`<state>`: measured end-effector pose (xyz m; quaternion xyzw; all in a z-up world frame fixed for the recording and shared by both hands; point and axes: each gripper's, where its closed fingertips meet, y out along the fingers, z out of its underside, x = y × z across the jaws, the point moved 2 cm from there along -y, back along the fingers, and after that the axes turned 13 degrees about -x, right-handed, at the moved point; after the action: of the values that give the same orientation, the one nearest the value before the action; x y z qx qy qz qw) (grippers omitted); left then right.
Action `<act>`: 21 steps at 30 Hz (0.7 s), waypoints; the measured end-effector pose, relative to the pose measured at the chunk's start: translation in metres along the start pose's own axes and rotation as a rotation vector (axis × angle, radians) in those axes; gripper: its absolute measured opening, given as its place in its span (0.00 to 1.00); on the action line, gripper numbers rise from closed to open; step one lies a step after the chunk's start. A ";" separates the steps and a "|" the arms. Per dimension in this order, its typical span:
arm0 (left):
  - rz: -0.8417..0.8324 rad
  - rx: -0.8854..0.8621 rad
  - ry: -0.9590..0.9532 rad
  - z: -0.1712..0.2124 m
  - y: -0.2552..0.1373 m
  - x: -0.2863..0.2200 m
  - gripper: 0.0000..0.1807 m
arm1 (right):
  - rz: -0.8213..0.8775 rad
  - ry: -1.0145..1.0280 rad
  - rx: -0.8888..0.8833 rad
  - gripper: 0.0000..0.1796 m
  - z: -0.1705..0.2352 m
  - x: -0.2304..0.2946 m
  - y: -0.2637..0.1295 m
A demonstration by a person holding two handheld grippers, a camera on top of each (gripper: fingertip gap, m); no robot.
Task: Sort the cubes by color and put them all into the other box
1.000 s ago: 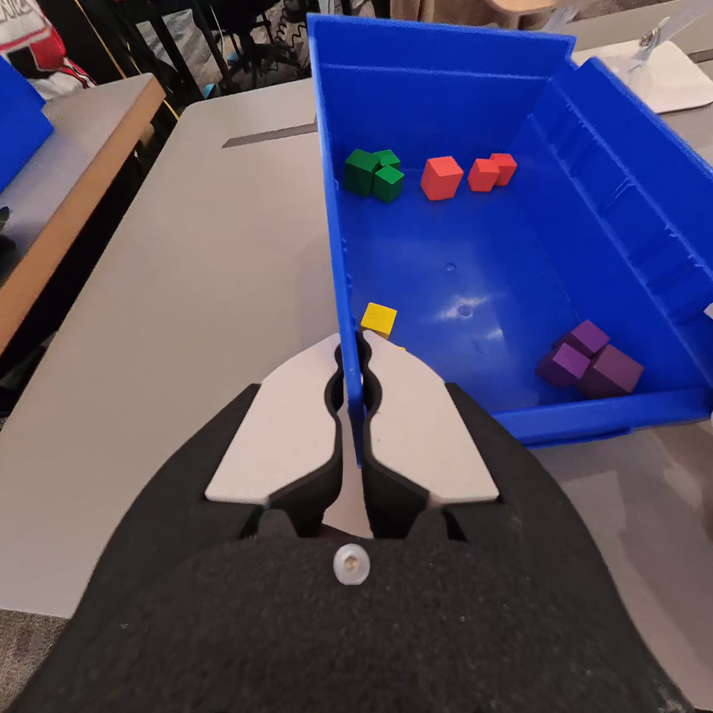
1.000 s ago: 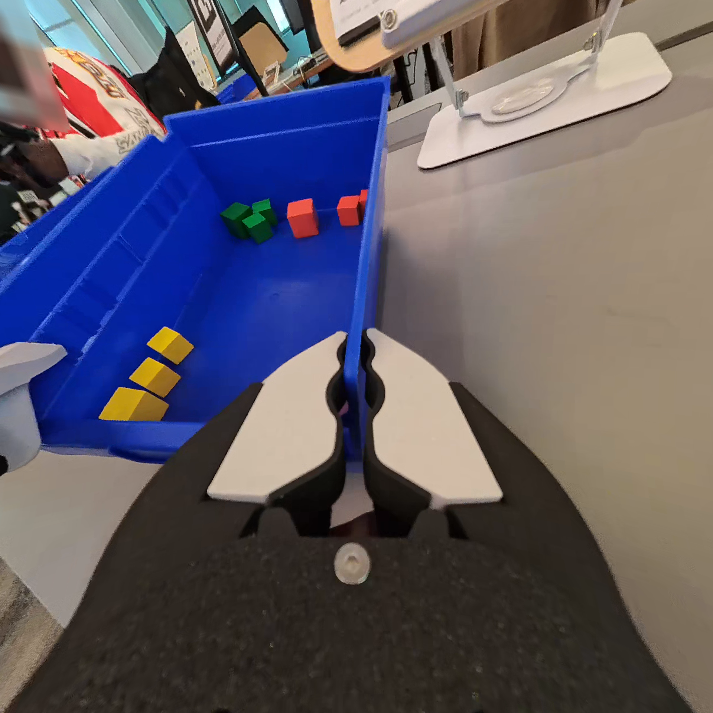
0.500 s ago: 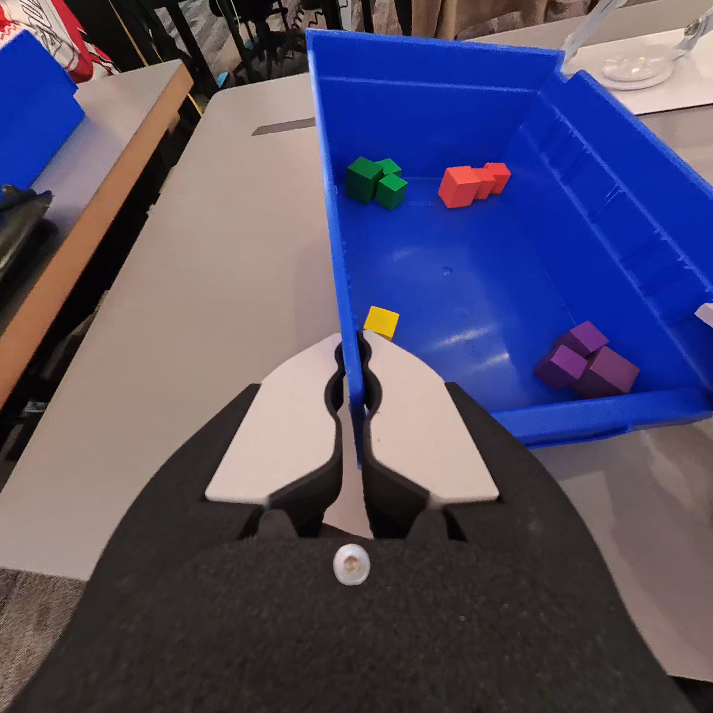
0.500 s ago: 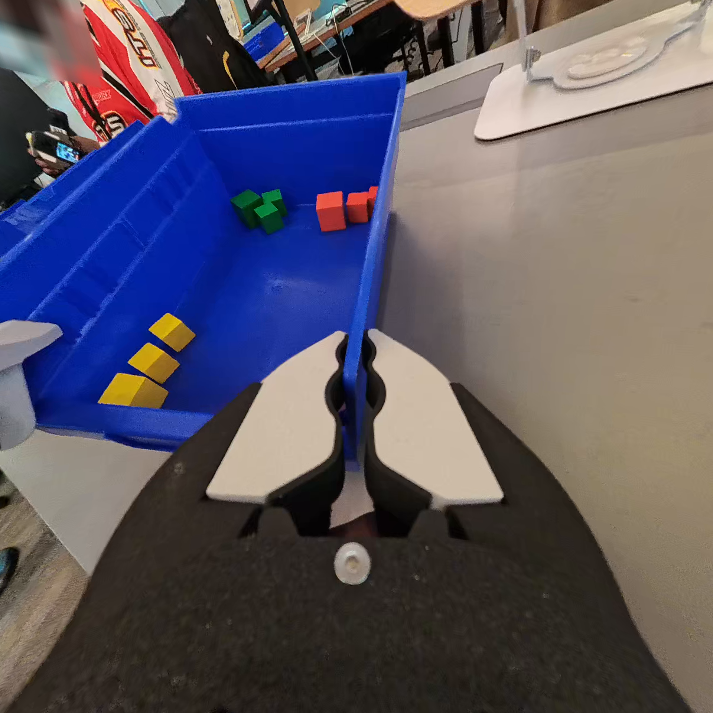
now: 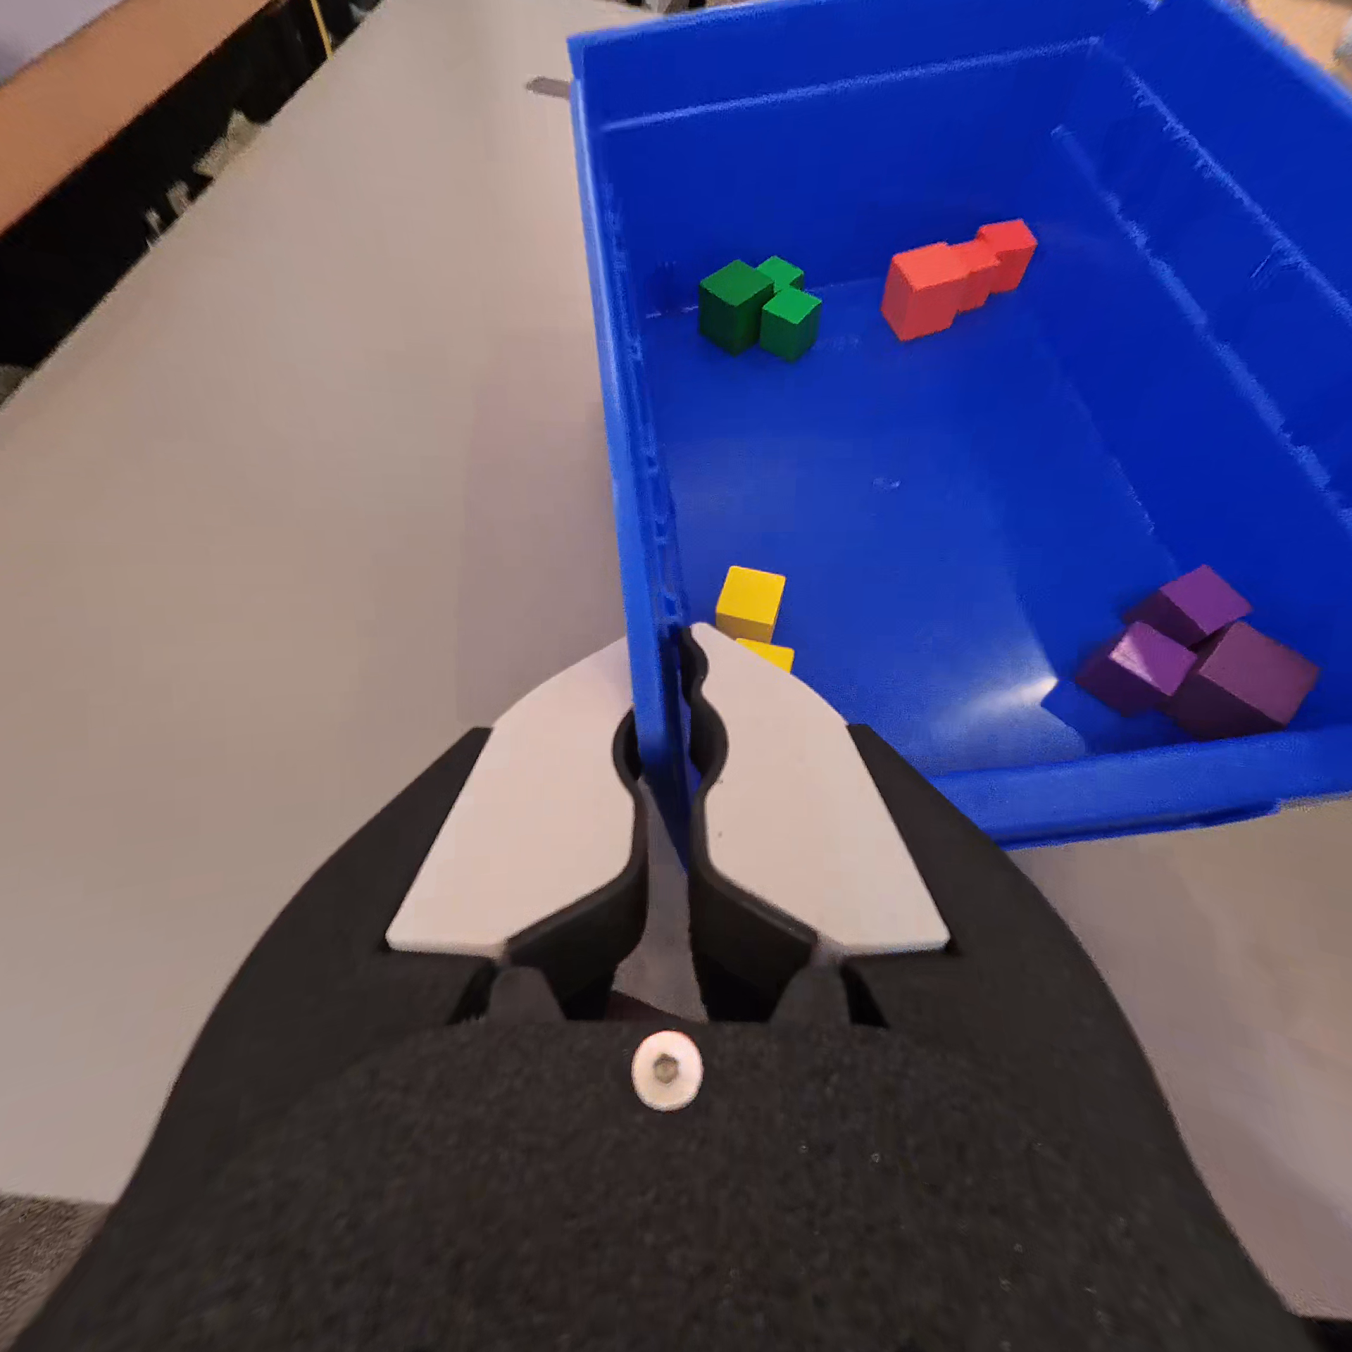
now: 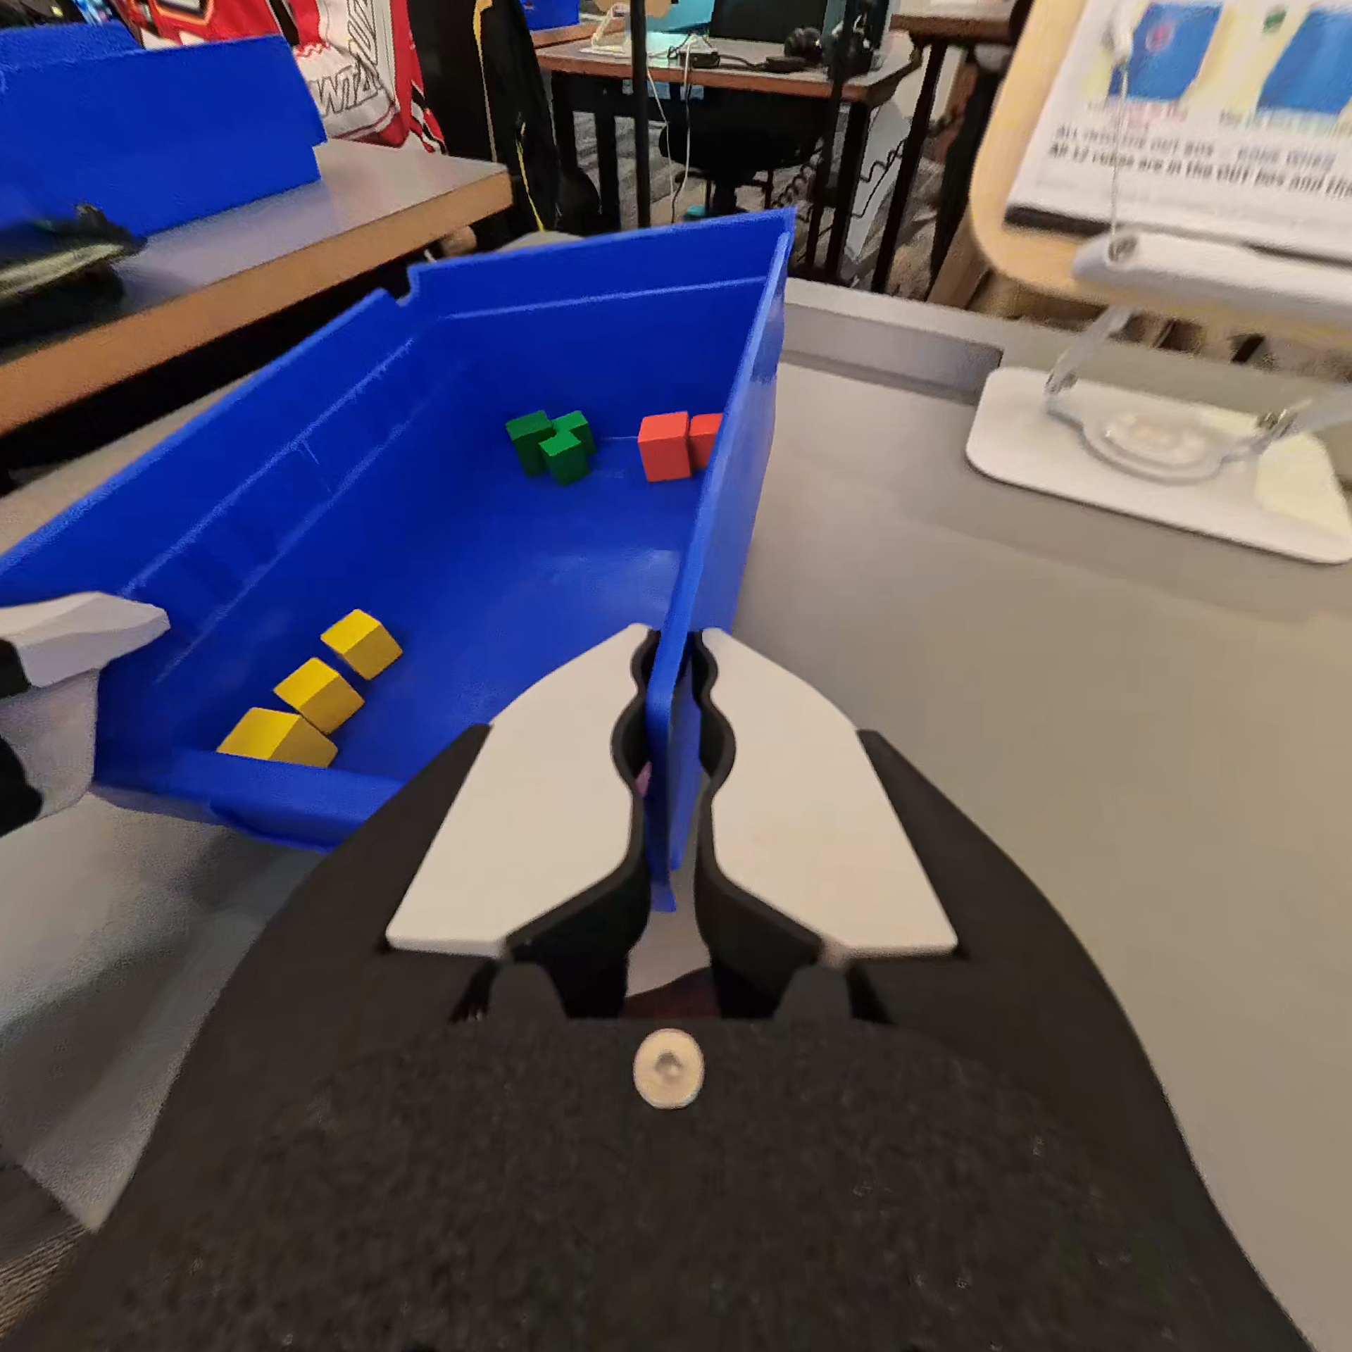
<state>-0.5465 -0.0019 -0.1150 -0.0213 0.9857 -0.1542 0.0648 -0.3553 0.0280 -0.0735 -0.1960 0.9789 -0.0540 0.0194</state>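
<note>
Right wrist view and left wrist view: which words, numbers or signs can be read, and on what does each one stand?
Right wrist view, on the printed sheet held by the stand: lines of writing, too blurred to read.
Right wrist view, on the red and white garment: large letters, partly cut off; I do not quote them.
Left wrist view, on the blue box: no writing.

A blue box (image 5: 951,95) holds green (image 5: 757,307), red (image 5: 951,282), yellow (image 6: 318,691) and purple cubes (image 5: 1200,662).
</note>
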 end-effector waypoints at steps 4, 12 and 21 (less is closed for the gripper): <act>0.006 -0.014 -0.043 0.001 0.001 0.006 0.02 | 0.007 -0.029 0.000 0.04 -0.008 0.007 0.008; -0.025 -0.008 0.040 -0.008 0.003 0.011 0.02 | -0.023 0.103 0.050 0.04 0.016 0.004 0.020; 0.056 0.004 0.111 -0.015 0.032 0.033 0.03 | -0.009 0.205 -0.010 0.09 0.034 0.033 0.009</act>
<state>-0.5821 0.0306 -0.1144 0.0151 0.9877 -0.1551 0.0145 -0.3866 0.0199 -0.1092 -0.1937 0.9752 -0.0690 -0.0823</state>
